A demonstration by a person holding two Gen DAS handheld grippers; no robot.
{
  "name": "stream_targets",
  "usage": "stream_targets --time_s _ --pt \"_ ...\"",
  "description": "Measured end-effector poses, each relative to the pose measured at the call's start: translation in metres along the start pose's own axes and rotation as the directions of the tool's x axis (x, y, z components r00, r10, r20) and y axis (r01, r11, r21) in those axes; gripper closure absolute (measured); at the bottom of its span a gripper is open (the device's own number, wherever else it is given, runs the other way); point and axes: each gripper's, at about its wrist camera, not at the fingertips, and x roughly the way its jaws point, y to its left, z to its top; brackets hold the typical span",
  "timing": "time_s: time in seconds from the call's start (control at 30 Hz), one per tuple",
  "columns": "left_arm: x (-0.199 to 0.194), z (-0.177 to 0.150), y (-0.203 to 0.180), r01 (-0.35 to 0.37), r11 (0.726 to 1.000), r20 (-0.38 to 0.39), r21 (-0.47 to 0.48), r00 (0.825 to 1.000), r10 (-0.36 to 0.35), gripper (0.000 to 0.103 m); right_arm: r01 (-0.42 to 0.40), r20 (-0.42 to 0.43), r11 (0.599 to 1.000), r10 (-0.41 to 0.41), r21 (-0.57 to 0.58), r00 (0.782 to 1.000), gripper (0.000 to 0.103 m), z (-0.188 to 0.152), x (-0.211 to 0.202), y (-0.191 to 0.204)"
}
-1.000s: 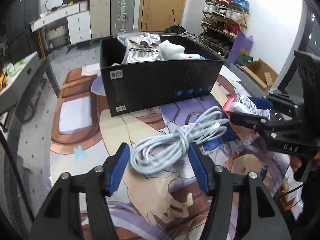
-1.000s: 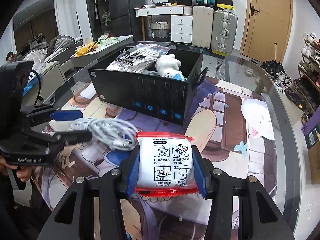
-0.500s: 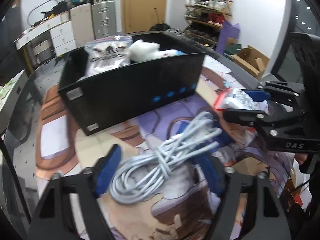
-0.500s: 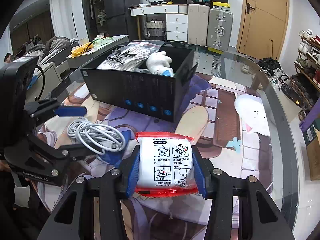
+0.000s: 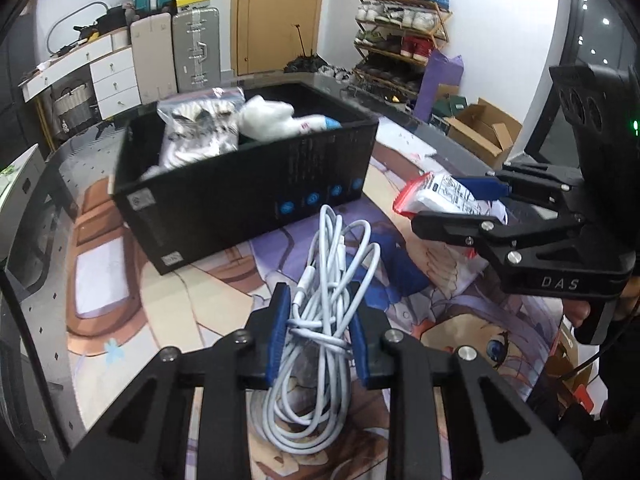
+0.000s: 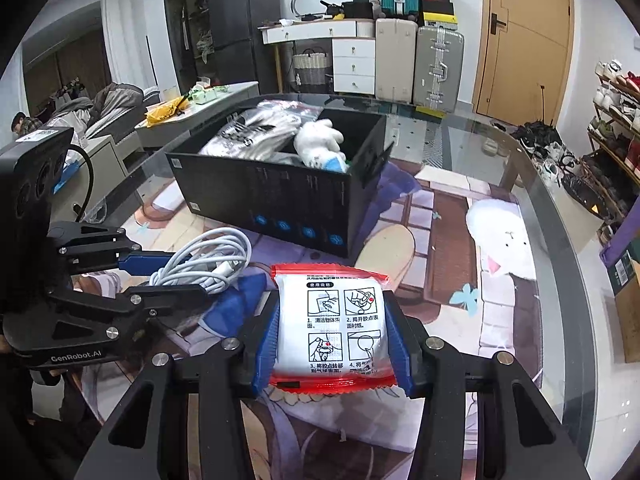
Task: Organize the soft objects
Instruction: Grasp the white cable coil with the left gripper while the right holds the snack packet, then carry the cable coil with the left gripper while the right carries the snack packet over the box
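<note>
My left gripper [image 5: 318, 334] is shut on a coiled white cable [image 5: 332, 280] and holds it above the printed mat; it also shows in the right wrist view [image 6: 208, 260]. My right gripper [image 6: 332, 332] is shut on a white packet with red ends [image 6: 330, 328], seen from the left wrist view [image 5: 440, 196] to the right of the box. A black open box [image 5: 248, 196] stands ahead with a bagged striped garment [image 5: 196, 132] and a white plush toy [image 5: 272, 116] inside.
The glass table carries a printed anime mat [image 6: 452, 240]. A shoe rack [image 5: 400, 40] and cardboard boxes [image 5: 484, 128] stand at the right, suitcases [image 6: 436, 64] and drawers behind. The table edge curves close on the right [image 6: 568, 260].
My left gripper has closed on the white cable and lifted it off the mat. My right gripper still holds the packet and has shifted slightly toward the box.
</note>
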Motion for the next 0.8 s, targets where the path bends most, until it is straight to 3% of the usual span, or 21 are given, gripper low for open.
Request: stream_targets --time_s 0.5,0.8 --pt "-0.052 0.019 0.039 -0.046 0.991 0.161 -0.127 0.985 0.066 0.077 -0.038 0.106 0.998 0.043 -0.047 0.993 0.055 0.03 -0.03 0.024" --pt "-0.06 0.041 0.056 -0.044 0.983 0.221 -0.178 0.972 0.083 0.077 -0.039 0.139 0.998 0.046 -0.054 0.989 0.055 0.055 -0.033 0.029"
